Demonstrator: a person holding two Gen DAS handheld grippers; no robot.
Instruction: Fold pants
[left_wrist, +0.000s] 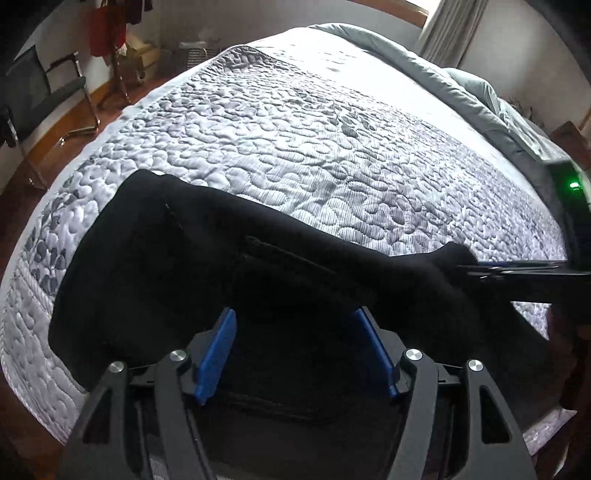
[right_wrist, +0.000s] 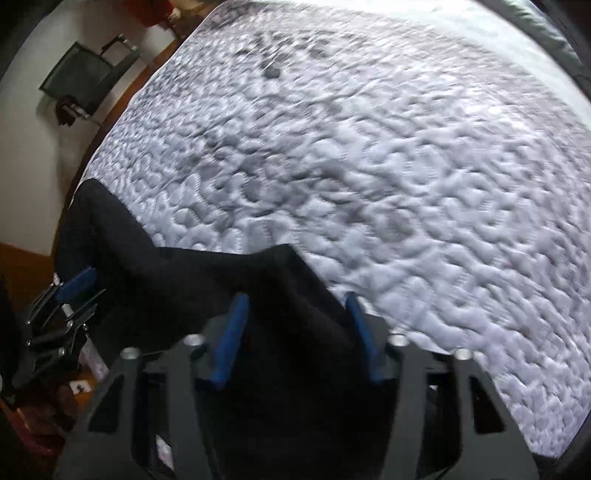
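Black pants (left_wrist: 207, 266) lie at the near edge of a bed with a grey and white quilted cover (left_wrist: 295, 129). My left gripper (left_wrist: 295, 325) has its blue pads wide apart with black cloth under and between them. In the left wrist view my right gripper (left_wrist: 480, 271) comes in from the right, and its fingers look pinched together at a raised corner of the pants. In the right wrist view the right gripper (right_wrist: 295, 306) shows blue pads apart with the black pants (right_wrist: 221, 280) bunched between them. The left gripper (right_wrist: 74, 291) shows at the far left on the cloth.
A grey duvet (left_wrist: 461, 81) is bunched at the far end of the bed. A black chair (left_wrist: 44, 92) stands on the wooden floor (left_wrist: 66, 129) to the left, with red clothes hanging behind it. A device with a green light (left_wrist: 572, 184) sits at the right edge.
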